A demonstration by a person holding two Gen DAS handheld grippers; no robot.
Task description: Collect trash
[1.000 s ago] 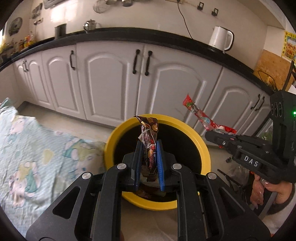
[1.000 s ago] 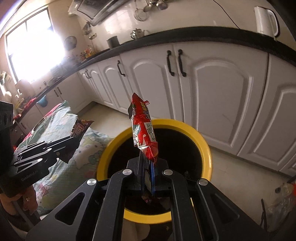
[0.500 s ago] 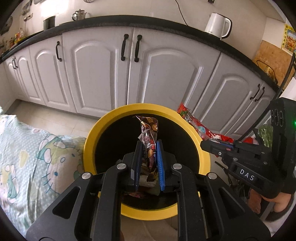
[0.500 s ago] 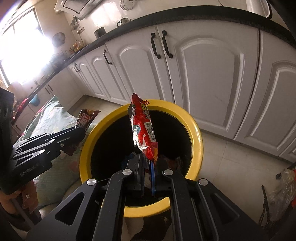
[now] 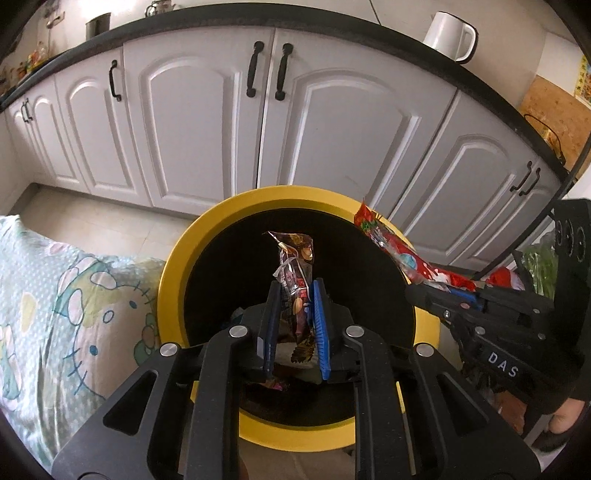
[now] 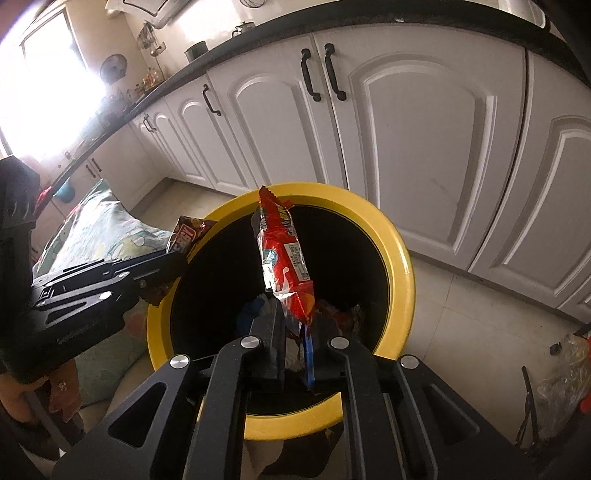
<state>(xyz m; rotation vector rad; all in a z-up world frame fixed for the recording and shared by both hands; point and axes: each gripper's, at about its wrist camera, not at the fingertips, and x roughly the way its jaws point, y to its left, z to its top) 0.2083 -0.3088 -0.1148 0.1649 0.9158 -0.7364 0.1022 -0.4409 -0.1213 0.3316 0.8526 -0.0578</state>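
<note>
My left gripper is shut on a dark brown snack wrapper and holds it upright over the mouth of the yellow-rimmed black bin. My right gripper is shut on a red snack wrapper, also over the bin. The red wrapper and right gripper show at the right in the left wrist view. The brown wrapper and left gripper show at the bin's left rim in the right wrist view. Several wrappers lie inside the bin.
White kitchen cabinets with black handles stand right behind the bin under a black counter. A cartoon-print cloth lies left of the bin. A white kettle sits on the counter. A plastic bag lies on the floor at right.
Both grippers have moved forward and down toward the bin, so it looks larger and closer. Both wrappers stay gripped and now hang over its opening.
</note>
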